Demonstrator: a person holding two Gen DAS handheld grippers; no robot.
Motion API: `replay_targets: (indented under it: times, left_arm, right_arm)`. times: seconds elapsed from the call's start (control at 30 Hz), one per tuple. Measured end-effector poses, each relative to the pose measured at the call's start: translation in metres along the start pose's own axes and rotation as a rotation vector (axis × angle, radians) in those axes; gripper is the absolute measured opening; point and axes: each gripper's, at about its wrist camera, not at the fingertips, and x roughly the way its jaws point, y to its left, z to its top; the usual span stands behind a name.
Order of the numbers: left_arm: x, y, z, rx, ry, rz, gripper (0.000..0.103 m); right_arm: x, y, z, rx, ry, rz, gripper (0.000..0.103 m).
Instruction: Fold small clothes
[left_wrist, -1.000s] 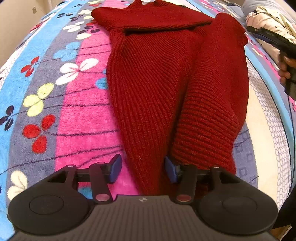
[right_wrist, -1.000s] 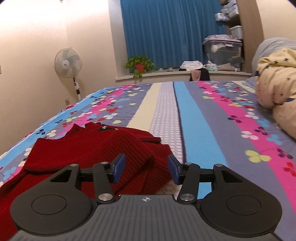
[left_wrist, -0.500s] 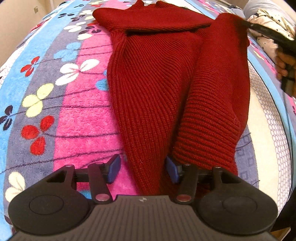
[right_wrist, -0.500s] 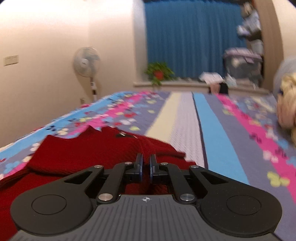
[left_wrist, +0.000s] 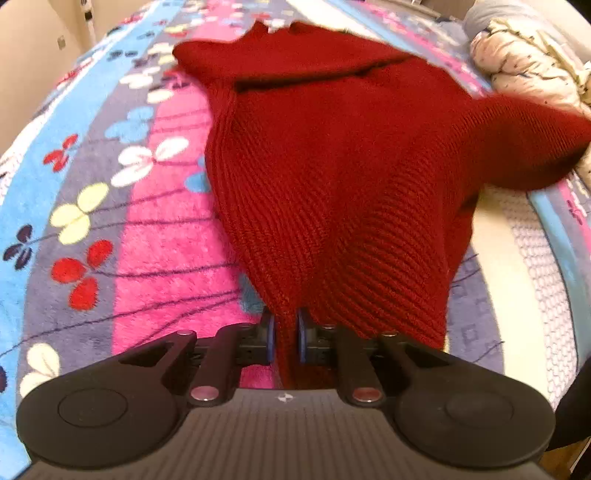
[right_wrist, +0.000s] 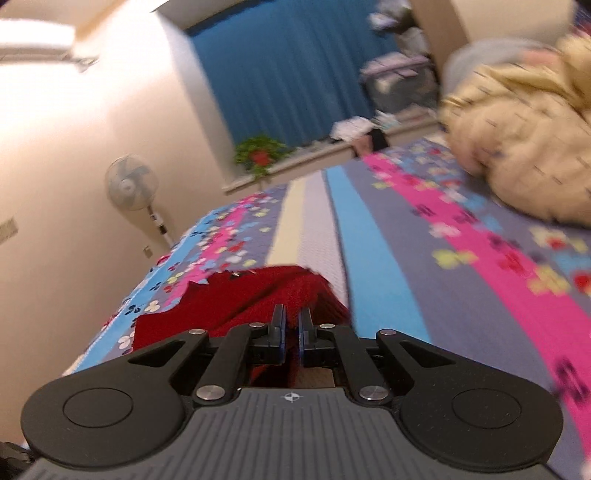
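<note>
Red sweater lies on the striped bed. Left tool closing, pads pinching the near hem. Right tool clamped on the sweater's right edge, lifted clear. Step: start of a fold. Next, probably: carry both held parts across together, keeping edges aligned.

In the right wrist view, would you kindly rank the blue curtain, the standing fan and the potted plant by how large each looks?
1. blue curtain, clearly largest.
2. standing fan.
3. potted plant, close to the fan; blur and differing distance leave these two unsure.
</note>
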Motion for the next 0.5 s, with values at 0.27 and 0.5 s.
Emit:
replay_targets:
  times: [0.27,0.5]
  left_arm:
    - [-0.044,0.031,-0.013,-0.137,-0.122,-0.044,0.01]
    - [-0.037,0.041,-0.014,-0.199,-0.055,-0.039,0.021]
  right_arm:
    - [-0.06,-0.049,-0.042,0.079,0.124,-0.122,0.005]
    - [-0.036,-0.083,-0.068,0.112,0.325,-0.301,0.004]
